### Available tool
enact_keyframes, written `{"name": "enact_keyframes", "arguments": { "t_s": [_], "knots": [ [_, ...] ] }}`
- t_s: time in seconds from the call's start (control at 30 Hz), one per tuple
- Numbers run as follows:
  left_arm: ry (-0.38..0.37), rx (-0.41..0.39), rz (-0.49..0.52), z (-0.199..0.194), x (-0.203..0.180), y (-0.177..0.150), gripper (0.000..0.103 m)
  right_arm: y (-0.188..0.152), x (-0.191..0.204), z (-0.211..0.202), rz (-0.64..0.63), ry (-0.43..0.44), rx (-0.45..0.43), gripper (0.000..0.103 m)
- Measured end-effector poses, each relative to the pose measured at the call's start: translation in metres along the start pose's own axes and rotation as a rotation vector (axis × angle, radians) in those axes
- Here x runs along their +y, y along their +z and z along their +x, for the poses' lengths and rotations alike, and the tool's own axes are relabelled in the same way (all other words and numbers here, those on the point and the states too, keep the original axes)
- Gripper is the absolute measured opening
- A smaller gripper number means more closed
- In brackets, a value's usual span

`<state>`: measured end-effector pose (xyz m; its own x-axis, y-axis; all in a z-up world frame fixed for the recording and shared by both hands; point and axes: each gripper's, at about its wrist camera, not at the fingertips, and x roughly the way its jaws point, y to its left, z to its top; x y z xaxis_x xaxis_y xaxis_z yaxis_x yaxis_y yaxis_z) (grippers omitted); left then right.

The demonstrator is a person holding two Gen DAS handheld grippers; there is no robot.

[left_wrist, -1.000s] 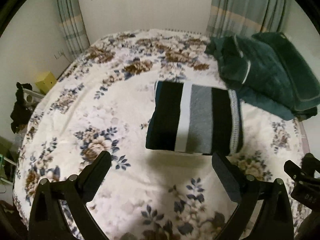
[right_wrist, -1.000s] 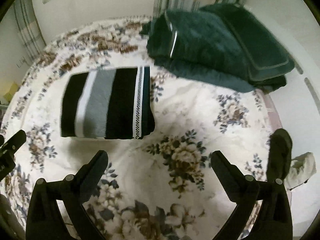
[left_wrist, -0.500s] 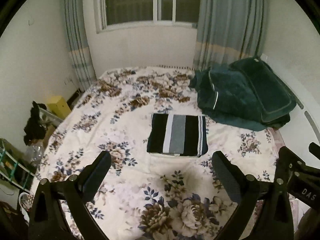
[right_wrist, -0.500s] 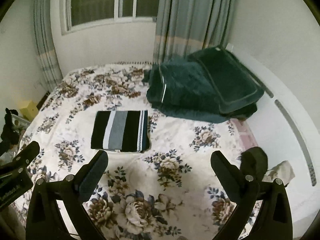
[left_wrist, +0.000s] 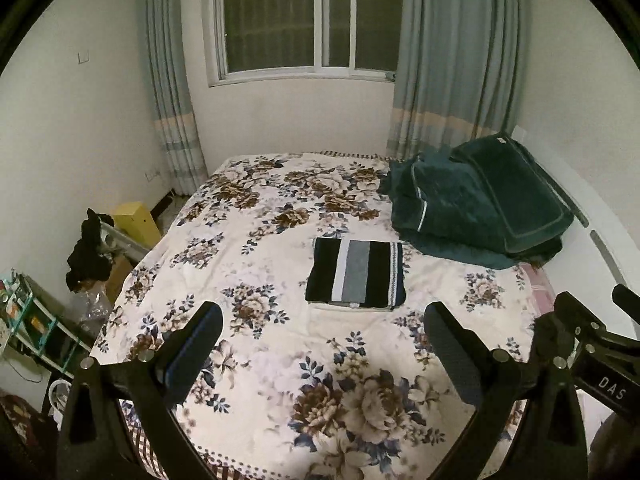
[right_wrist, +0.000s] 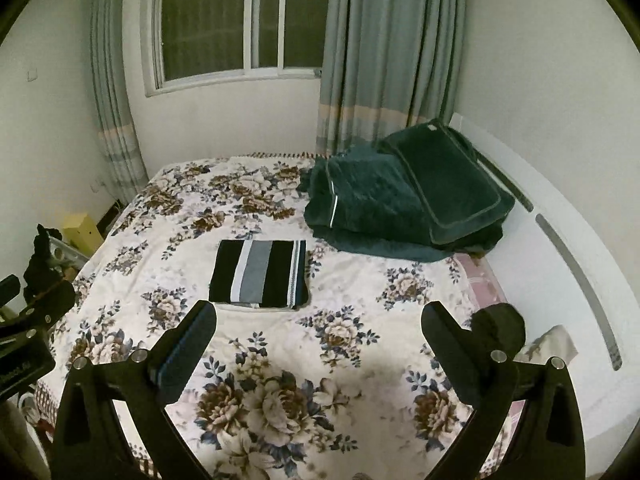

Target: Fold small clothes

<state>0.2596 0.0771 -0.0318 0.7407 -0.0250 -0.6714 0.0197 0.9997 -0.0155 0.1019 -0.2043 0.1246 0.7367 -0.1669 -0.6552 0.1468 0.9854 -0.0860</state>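
Note:
A folded garment with black, white and grey stripes point(left_wrist: 356, 273) lies flat on the floral bedspread point(left_wrist: 280, 360), near the middle of the bed; it also shows in the right wrist view point(right_wrist: 260, 274). My left gripper point(left_wrist: 322, 334) is open and empty, well back from the garment near the foot of the bed. My right gripper point(right_wrist: 318, 332) is open and empty too, at a similar distance. The right gripper's body shows at the right edge of the left wrist view point(left_wrist: 592, 344).
A dark green folded blanket and cushion point(left_wrist: 480, 200) sit at the bed's far right by the white headboard point(right_wrist: 560, 260). A yellow box point(left_wrist: 136, 222), dark clothes on a rack point(left_wrist: 88, 252) and a shelf point(left_wrist: 24, 320) stand left of the bed. Window and curtains behind.
Both grippers have pulled back and up from the folded garment, which now looks much smaller. The garment has stayed in place. Both grippers stay open.

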Motion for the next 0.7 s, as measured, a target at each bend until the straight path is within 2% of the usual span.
{"name": "enact_keyframes", "arguments": {
  "t_s": [0.4,0.7],
  "knots": [
    [0.033,0.064,-0.025,-0.027,-0.002,0.009,0.103,0.023,-0.005,-0.044,-0.032,0.021,-0.001,0.103],
    [0.042,0.039,-0.020,-0.043,-0.005,0.011,0.103,0.033,-0.007,-0.054,-0.035,0.043,0.002,0.103]
  ]
}}
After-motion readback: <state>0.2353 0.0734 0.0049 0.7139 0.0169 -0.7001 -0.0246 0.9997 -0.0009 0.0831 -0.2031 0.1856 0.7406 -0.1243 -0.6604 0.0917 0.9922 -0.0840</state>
